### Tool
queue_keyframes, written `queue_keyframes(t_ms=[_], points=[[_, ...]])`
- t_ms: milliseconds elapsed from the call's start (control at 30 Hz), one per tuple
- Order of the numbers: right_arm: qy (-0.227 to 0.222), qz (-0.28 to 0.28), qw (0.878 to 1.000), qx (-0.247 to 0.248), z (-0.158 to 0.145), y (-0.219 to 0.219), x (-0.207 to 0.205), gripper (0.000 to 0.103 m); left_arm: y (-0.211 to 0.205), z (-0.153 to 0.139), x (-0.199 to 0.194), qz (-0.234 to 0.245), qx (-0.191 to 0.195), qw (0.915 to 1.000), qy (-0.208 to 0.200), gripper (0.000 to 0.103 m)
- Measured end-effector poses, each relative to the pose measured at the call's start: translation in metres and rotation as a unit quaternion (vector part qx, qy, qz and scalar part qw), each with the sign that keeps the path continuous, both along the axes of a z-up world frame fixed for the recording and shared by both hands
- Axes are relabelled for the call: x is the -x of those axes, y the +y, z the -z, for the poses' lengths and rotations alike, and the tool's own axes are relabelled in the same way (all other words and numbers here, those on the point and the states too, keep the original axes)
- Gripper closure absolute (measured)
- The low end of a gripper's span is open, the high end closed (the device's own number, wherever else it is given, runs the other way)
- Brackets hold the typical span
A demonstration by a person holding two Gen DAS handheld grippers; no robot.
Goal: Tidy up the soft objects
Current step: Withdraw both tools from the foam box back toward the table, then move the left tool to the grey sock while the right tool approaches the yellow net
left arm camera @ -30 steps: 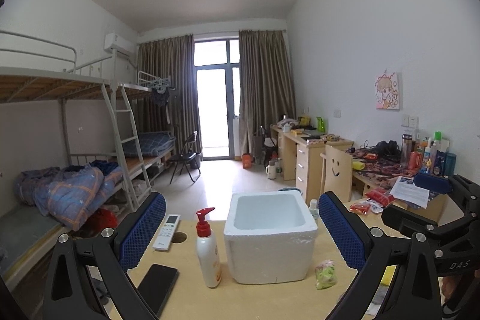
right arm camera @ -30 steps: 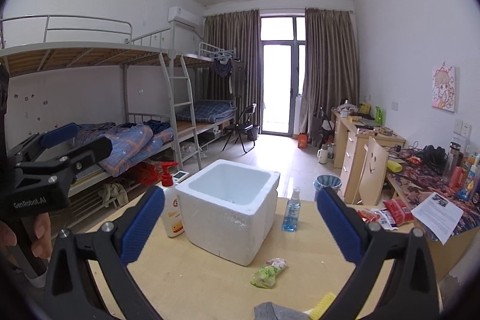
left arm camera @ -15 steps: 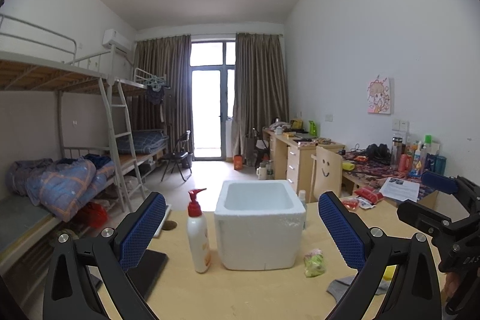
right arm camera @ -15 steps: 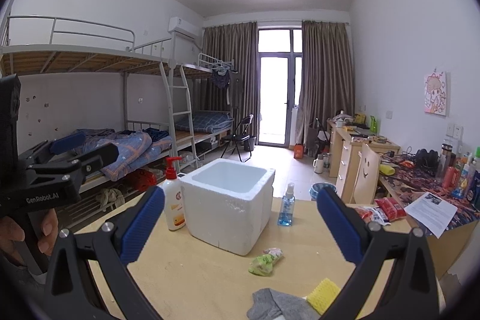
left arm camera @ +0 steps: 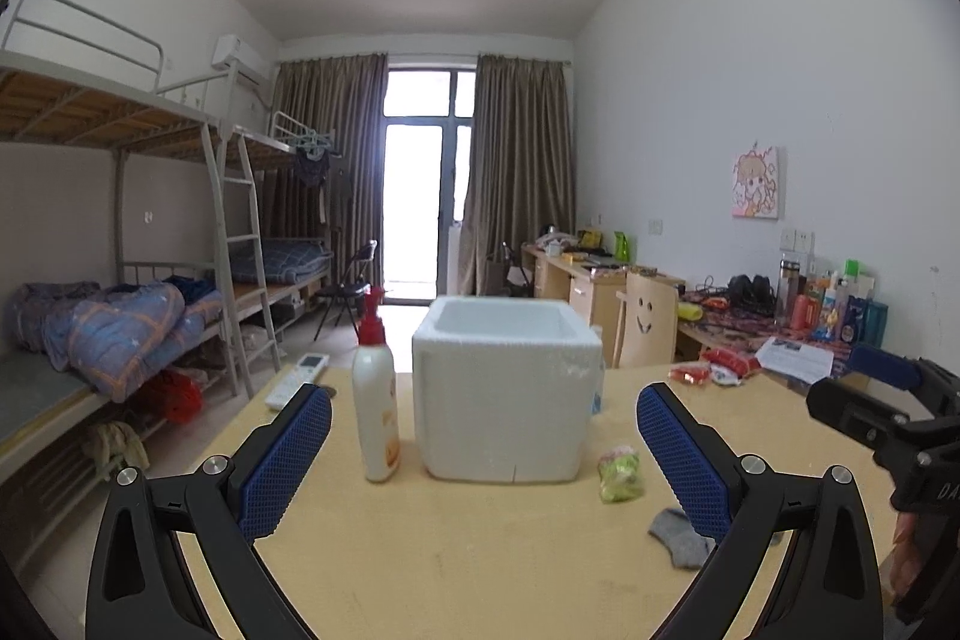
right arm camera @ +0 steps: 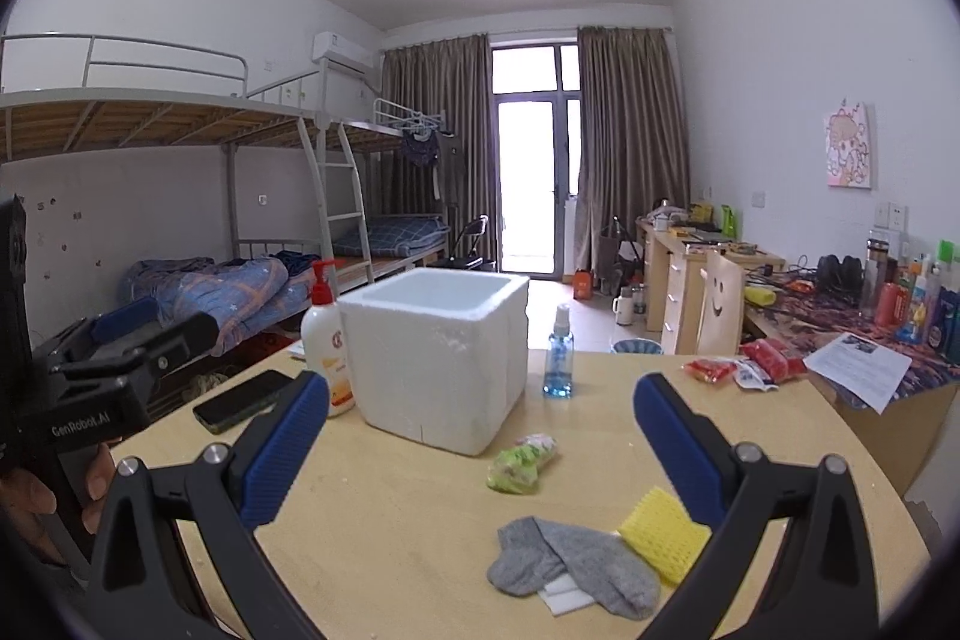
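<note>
A white foam box (left arm camera: 507,388) (right arm camera: 438,355) stands open on the wooden table (right arm camera: 390,538). A grey sock (right arm camera: 570,568) (left arm camera: 681,544) lies near the front, beside a yellow foam net (right arm camera: 660,532). A green-and-pink soft bundle (right arm camera: 519,463) (left arm camera: 621,472) lies just right of the box. My left gripper (left arm camera: 483,454) is open and empty, held back from the box. My right gripper (right arm camera: 480,445) is open and empty above the sock and bundle. Each gripper's body shows at the edge of the other's view.
A pump bottle (left arm camera: 375,400) (right arm camera: 324,346) stands left of the box, with a phone (right arm camera: 243,400) and a remote (left arm camera: 297,379) nearby. A blue spray bottle (right arm camera: 558,355) stands right of the box. Red snack packets (right arm camera: 744,367) and a paper lie at the right edge.
Both grippers have drawn back and lowered, so the box looks farther and lower. The sock and yellow net have come into view. Both stayed open.
</note>
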State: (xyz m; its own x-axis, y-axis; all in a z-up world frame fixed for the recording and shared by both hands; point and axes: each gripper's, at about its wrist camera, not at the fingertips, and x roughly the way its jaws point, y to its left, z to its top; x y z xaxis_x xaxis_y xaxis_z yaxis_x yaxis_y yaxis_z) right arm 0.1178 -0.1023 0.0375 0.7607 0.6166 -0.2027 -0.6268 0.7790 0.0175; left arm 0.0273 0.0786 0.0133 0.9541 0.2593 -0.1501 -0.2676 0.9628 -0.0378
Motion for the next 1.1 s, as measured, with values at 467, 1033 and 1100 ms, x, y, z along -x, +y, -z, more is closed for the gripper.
queue_keyframes(t_ms=[467, 1033, 1100], points=[[0.013, 0.007, 1.0, 0.026, 0.032, -0.006, 0.006, 0.0, -0.009, 0.029, 0.005, 0.01, -0.011, 0.9997, 0.021, 0.001], [0.046, 0.063, 0.997, 0.018, 0.04, -0.046, -0.017, 0.0, -0.037, 0.041, -0.032, 0.085, 0.008, 0.9946, 0.06, 0.001], [0.047, 0.074, 0.996, 0.022, 0.042, -0.053, -0.02, 0.0, -0.043, 0.042, -0.04, 0.097, 0.007, 0.9932, 0.064, 0.001]])
